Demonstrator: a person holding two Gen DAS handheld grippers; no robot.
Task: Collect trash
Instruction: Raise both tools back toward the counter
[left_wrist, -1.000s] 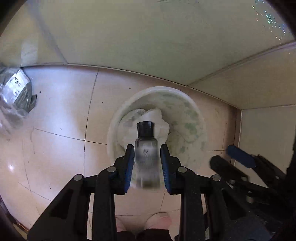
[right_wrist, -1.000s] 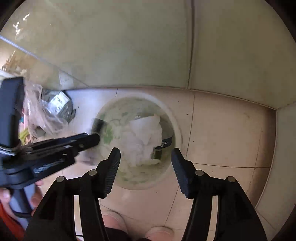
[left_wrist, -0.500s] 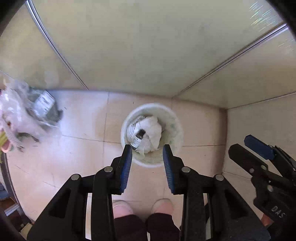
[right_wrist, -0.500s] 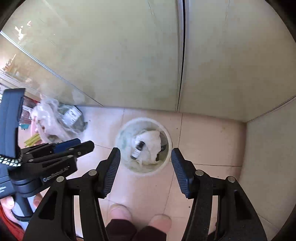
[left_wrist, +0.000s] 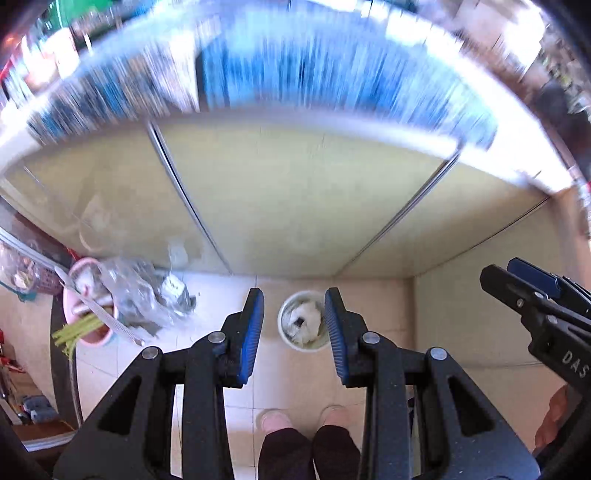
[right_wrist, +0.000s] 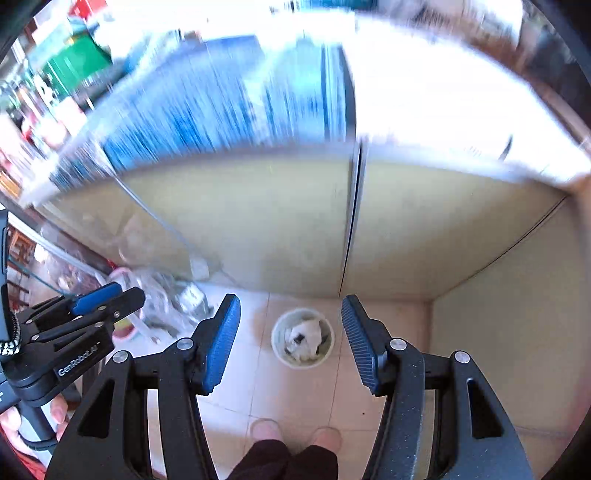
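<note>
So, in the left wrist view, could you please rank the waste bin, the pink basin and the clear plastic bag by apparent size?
1. clear plastic bag
2. pink basin, partly hidden by the bag, so its place is uncertain
3. waste bin

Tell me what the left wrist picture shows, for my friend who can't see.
The left tongs hang open and empty, high over a white bin of crumpled trash on the tiled floor. The person's feet stand below, and crinkly plastic bags lie left.

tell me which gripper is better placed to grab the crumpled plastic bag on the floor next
Left, probably. The plastic bag lies left of the bin, on the left gripper's side. The right gripper is farther across. Both are empty and high up.
</note>
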